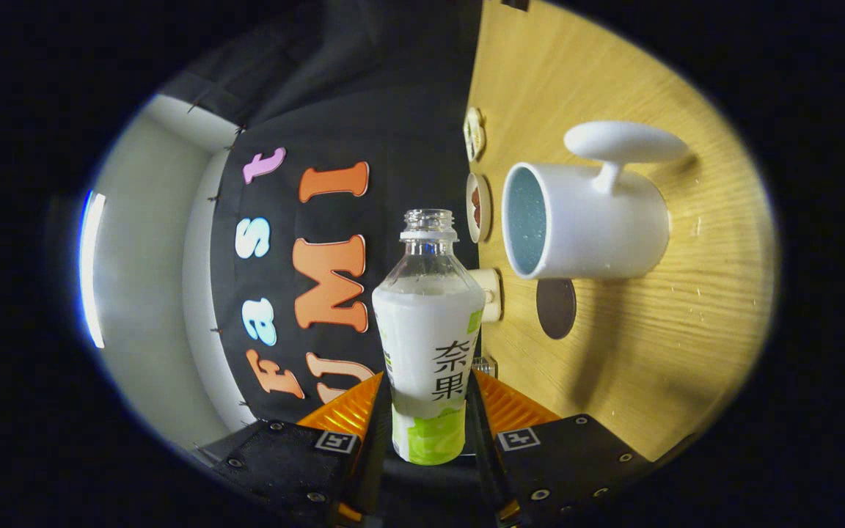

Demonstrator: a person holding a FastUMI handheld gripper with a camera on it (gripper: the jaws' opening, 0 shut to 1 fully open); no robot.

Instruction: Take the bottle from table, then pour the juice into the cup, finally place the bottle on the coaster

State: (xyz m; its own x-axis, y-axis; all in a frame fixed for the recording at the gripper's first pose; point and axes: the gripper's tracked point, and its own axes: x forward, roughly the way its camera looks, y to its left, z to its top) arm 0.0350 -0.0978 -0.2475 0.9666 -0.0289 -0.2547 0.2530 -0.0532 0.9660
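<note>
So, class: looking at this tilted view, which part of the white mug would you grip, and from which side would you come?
Grip the mug across its plain round body, coming from the side away from its handle, since the knob-like handle juts out one side. For now the gripper is shut on the bottle, so it is not free.

The juice bottle (428, 345), held between the gripper (428, 411) fingers, hides the inner faces of both fingers, so contact there cannot be confirmed. Its base is lost in shadow between the finger mounts. Just beyond it, the bottle covers most of a small cream object (490, 295) at the table (657, 352) edge; what it is cannot be told. Further beyond, two small round items (477, 207) by the white mug (587, 224) are too small to identify. The mug's shadow dims the dark round coaster (556, 308).
</note>
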